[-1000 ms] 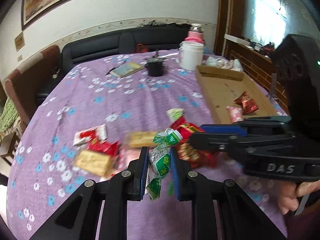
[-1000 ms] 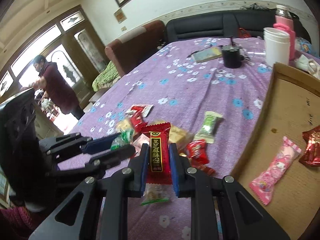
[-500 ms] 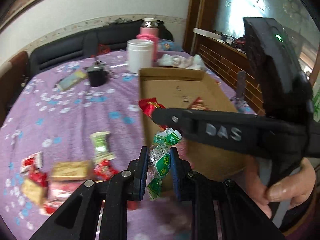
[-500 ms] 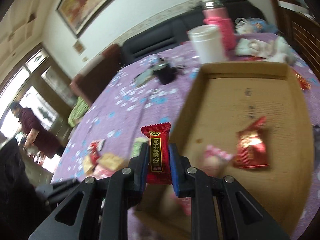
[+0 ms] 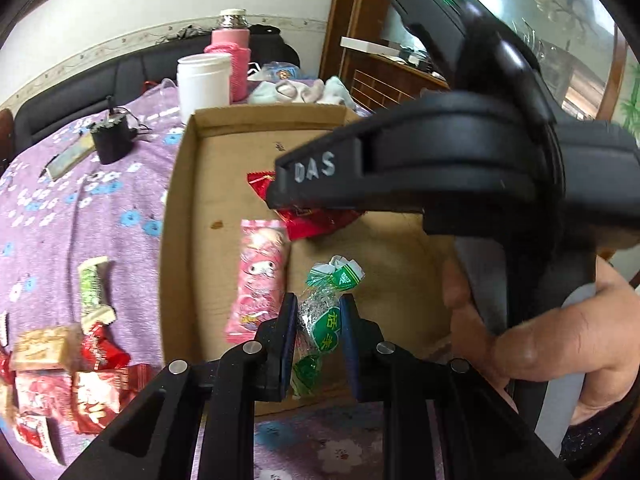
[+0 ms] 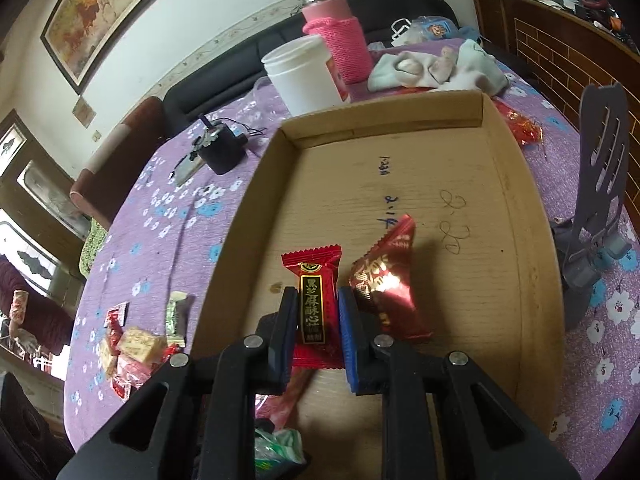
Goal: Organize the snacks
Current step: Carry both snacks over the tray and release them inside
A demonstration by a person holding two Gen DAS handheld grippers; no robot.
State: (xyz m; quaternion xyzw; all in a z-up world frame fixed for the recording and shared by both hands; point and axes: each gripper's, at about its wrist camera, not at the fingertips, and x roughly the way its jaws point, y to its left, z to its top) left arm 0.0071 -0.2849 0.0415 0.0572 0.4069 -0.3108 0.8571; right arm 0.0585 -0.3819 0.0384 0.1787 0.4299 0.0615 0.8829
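Far left, on the purple floral tabletop (image 5: 100,216): loose pile of snacks (image 5: 68,364), red and tan wrappers, with a green-and-white wafer packet (image 5: 94,292) just above it. Black adapter (image 5: 112,142) and white jar (image 5: 204,84) farther back; pink knitted-sleeve flask (image 5: 236,66) just behind the jar.

Centre: shallow cardboard box (image 5: 176,216) lying flat. Inside it a pink candy packet (image 5: 260,276), and beside that a red foil packet (image 6: 386,284).

Left gripper (image 5: 318,332) over the box's near end, jaws closed on a green twist-wrapped candy (image 5: 324,312), held upright, clear of the box floor.

Right gripper (image 6: 318,328) over the box, jaws clamped on a red bar with black label (image 6: 314,300), upright, just left of the foil packet.

Right: dark phone stand (image 6: 596,216) on the tabletop outside the box.
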